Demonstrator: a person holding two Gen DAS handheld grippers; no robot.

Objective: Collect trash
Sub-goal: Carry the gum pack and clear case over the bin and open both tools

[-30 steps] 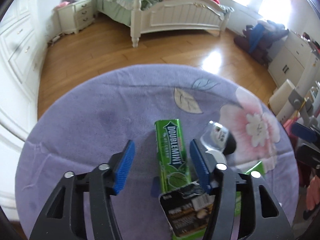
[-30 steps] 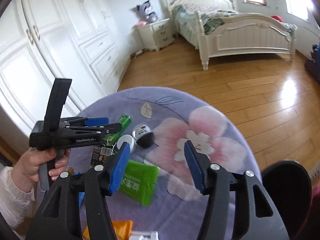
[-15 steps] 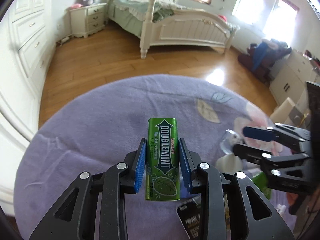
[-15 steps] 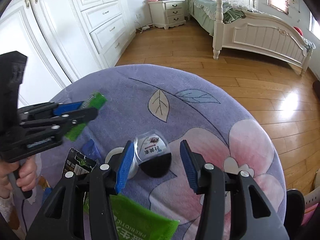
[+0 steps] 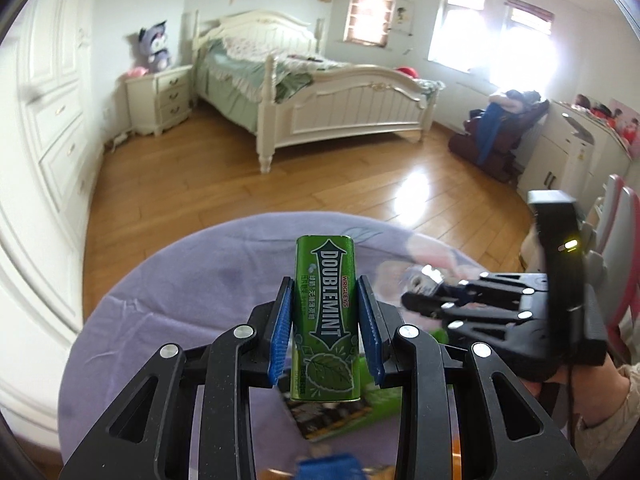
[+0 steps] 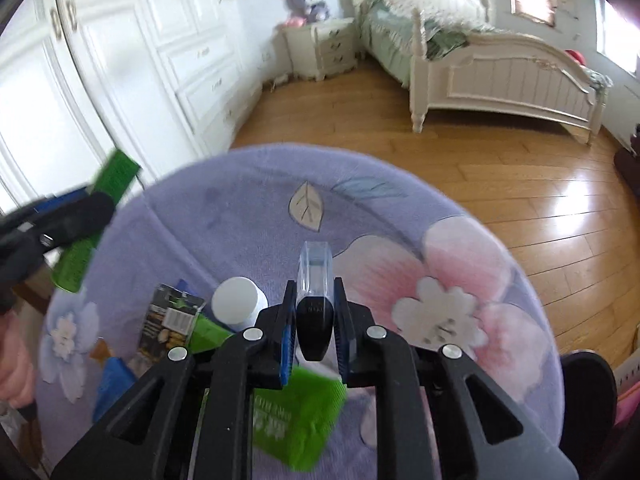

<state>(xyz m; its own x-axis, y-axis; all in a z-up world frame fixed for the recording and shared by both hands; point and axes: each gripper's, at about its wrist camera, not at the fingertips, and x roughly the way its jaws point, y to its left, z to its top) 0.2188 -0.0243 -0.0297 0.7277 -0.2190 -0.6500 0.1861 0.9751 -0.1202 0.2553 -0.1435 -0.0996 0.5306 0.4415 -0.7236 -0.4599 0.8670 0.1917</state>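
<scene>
My left gripper [image 5: 325,328] is shut on a green Doublemint gum pack [image 5: 325,312] and holds it above the round purple flowered tablecloth [image 5: 192,304]. My right gripper [image 6: 314,334] is shut on a small container with a clear top and black base [image 6: 315,296], lifted over the cloth [image 6: 248,208]. The right gripper also shows at the right of the left wrist view [image 5: 496,312]. The left gripper with the gum pack [image 6: 96,216] shows blurred at the left of the right wrist view.
On the cloth lie a white round lid [image 6: 239,303], a dark snack wrapper [image 6: 170,316], a green packet [image 6: 298,412] and a blue scrap [image 6: 114,384]. A dark bin rim [image 6: 588,384] sits low at the right. A bed [image 5: 320,96] stands beyond on wood floor.
My left gripper closed on the gum pack and lifted it. My right gripper moved over the clear and black container, closed on it and raised it.
</scene>
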